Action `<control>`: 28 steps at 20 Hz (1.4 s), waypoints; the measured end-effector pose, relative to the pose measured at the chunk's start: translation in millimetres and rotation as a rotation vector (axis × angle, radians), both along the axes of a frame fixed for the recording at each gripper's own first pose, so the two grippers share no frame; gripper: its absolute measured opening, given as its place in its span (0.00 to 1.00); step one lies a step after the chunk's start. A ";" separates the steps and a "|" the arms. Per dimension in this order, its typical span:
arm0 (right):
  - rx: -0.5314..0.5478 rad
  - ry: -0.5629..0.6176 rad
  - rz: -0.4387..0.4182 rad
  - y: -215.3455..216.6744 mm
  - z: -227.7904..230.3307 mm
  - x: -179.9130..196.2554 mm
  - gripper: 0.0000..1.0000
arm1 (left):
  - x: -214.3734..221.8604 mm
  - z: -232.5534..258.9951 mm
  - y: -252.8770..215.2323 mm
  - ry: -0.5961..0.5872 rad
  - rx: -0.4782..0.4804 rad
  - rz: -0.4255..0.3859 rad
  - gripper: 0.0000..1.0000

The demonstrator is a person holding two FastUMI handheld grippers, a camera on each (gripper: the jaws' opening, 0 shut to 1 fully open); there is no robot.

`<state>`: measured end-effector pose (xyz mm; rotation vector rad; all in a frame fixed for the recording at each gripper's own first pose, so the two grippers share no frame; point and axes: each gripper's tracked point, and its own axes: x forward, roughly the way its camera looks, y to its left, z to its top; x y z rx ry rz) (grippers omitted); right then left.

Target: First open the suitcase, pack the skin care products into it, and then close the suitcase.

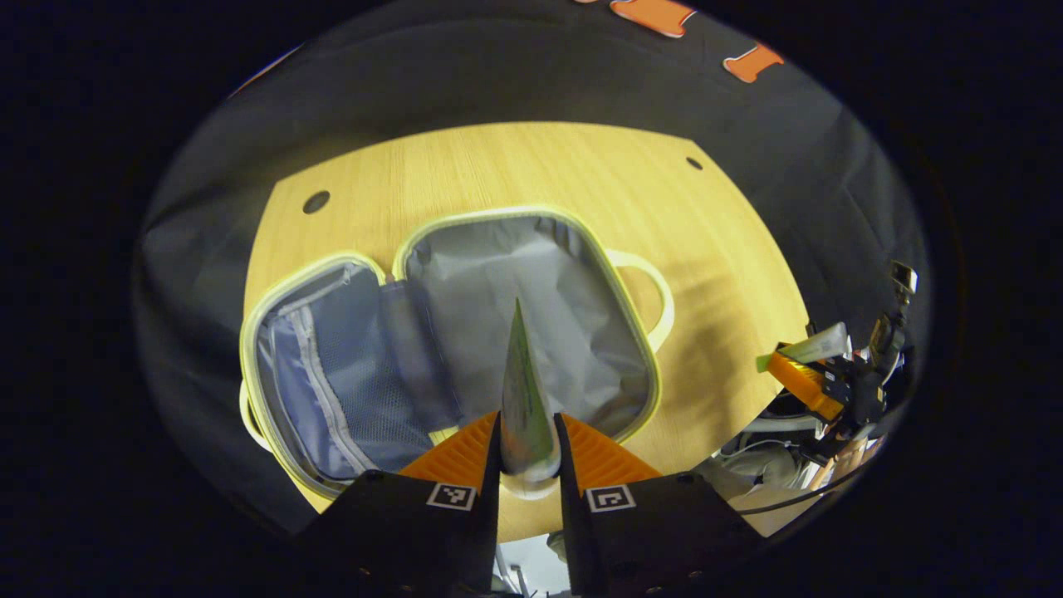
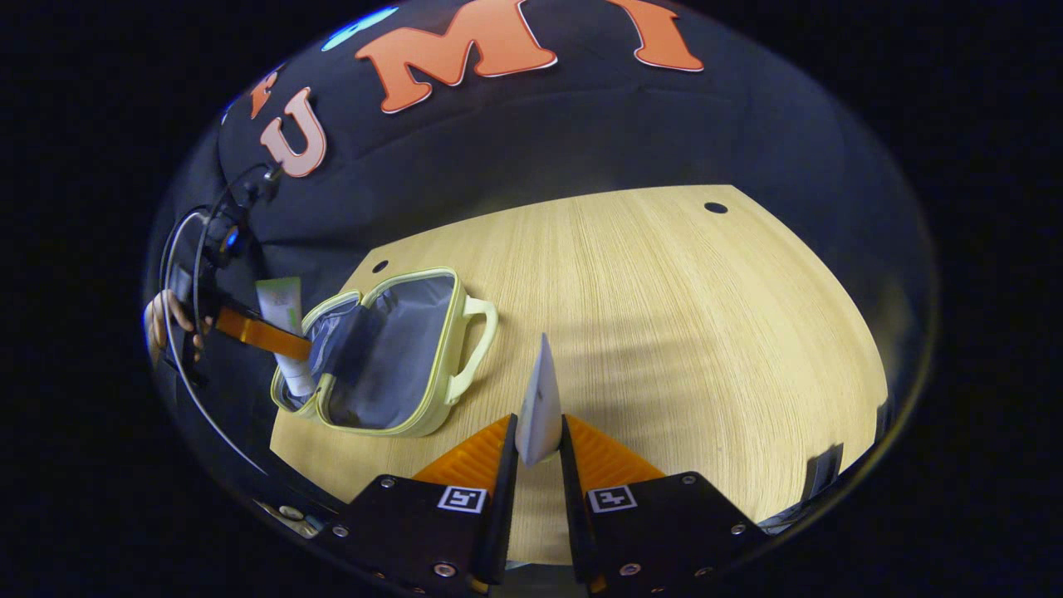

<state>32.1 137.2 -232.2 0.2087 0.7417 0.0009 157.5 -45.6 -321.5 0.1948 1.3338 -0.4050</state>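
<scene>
Pale-yellow suitcase with grey lining and blue mesh pocket; light wood-grain tabletop; orange ribbed claw fingers; green-printed tube; white tube.

A light wooden worktop with a straight-grained yellow surface and small dark round holes near its far corners carried the things. Directly on it lay a small pale-yellow suitcase with a grey fabric lining, opened flat with both halves facing up. Its looped handle rested on the bare wood toward the worktop's middle.
</scene>
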 end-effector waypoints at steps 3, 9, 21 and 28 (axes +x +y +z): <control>0.020 0.005 -0.059 -6.2 1.4 -9.5 0.31 | 13.2 -30.8 -0.1 0.077 0.033 0.011 0.33; 0.009 0.021 -0.123 -25.7 5.4 -18.3 0.31 | 23.4 -68.7 16.8 0.147 0.069 0.076 0.34; -0.048 -0.013 -0.028 -14.9 40.6 10.1 0.26 | -1.4 -10.9 6.5 -0.034 -0.076 0.076 0.98; -0.082 -0.053 0.122 52.1 91.9 47.6 0.31 | -38.2 42.3 66.7 -0.209 -0.272 0.177 0.98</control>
